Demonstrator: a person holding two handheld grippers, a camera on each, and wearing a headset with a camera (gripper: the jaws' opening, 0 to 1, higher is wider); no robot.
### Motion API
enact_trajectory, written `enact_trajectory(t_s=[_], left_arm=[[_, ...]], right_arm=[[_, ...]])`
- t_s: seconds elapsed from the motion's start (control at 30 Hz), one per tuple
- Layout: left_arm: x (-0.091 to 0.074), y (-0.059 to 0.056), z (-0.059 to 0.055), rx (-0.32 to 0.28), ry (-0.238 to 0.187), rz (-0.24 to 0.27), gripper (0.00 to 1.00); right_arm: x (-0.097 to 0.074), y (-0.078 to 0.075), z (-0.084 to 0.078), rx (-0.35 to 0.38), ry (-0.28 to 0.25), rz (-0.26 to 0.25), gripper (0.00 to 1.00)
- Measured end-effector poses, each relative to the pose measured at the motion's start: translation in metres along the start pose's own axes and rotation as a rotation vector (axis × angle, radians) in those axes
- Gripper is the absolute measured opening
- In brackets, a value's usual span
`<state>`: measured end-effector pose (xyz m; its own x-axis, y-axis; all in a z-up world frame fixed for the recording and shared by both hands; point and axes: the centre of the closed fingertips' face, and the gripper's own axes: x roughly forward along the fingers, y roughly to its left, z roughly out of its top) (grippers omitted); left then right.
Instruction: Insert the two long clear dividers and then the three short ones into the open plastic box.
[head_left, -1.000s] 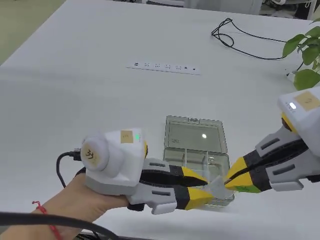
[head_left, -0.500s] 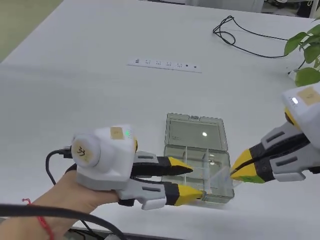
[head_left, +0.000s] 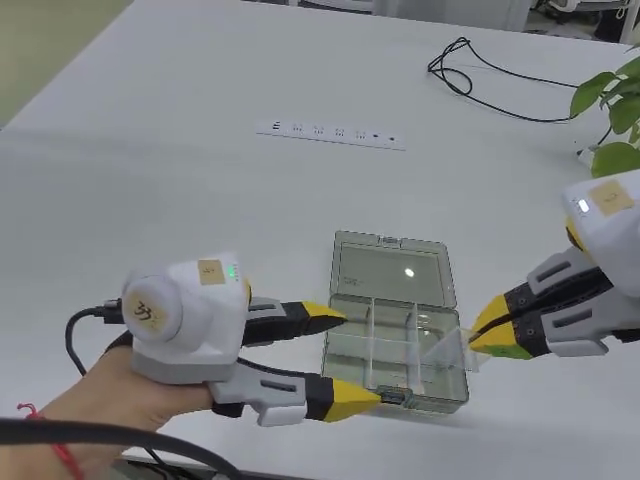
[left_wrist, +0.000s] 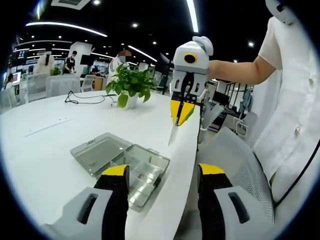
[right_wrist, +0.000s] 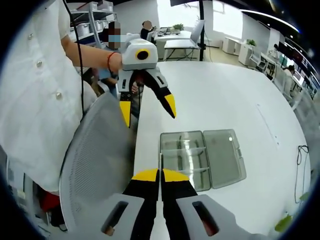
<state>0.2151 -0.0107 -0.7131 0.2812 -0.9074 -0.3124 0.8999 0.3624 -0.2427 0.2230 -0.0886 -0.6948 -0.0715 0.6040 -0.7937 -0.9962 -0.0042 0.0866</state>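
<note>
A box (head_left: 398, 350) sits near the counter's (head_left: 180, 200) front edge, its lid (head_left: 392, 268) flat behind it. A power strip (head_left: 330, 133) lies farther back, a plant (head_left: 610, 120) far right. The left gripper (head_left: 358, 358) is left of the box; the right gripper (head_left: 478, 336), with a divider (head_left: 450, 350), right.

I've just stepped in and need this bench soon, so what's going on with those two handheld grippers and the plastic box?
A person is fitting clear dividers into the open plastic box on the white table. The right gripper is shut on a clear divider, held tilted over the box's near right corner. The left gripper is open at the box's near left side, its fingers holding nothing. Some dividers already stand in the tray, so the job looks partway done.
</note>
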Motion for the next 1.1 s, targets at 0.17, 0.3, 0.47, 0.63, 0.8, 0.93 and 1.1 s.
enact_trajectory(t_s=[0.17, 0.3, 0.47, 0.63, 0.8, 0.93, 1.1], left_arm=[[-0.004, 0.005, -0.004, 0.002, 0.003, 0.019, 0.62], [-0.006, 0.01, -0.008, 0.01, 0.017, 0.034, 0.69], [-0.008, 0.016, -0.012, 0.019, 0.029, 0.055, 0.79], [-0.009, 0.018, -0.019, 0.026, 0.056, 0.053, 0.84], [-0.008, 0.019, -0.024, 0.03, 0.069, 0.055, 0.9], [-0.008, 0.021, -0.027, 0.028, 0.081, 0.061, 0.93], [-0.008, 0.022, -0.028, 0.02, 0.08, 0.064, 0.96]], right_arm=[[0.002, -0.009, -0.005, -0.003, 0.021, -0.014, 0.03], [0.004, -0.015, -0.009, -0.007, 0.039, -0.024, 0.03], [0.009, -0.024, -0.013, -0.011, 0.06, -0.036, 0.03], [0.015, -0.031, -0.019, -0.023, 0.09, -0.048, 0.03], [0.025, -0.039, -0.027, -0.033, 0.13, -0.06, 0.03], [0.038, -0.049, -0.043, -0.032, 0.166, -0.071, 0.03], [0.046, -0.053, -0.053, -0.035, 0.188, -0.062, 0.03]])
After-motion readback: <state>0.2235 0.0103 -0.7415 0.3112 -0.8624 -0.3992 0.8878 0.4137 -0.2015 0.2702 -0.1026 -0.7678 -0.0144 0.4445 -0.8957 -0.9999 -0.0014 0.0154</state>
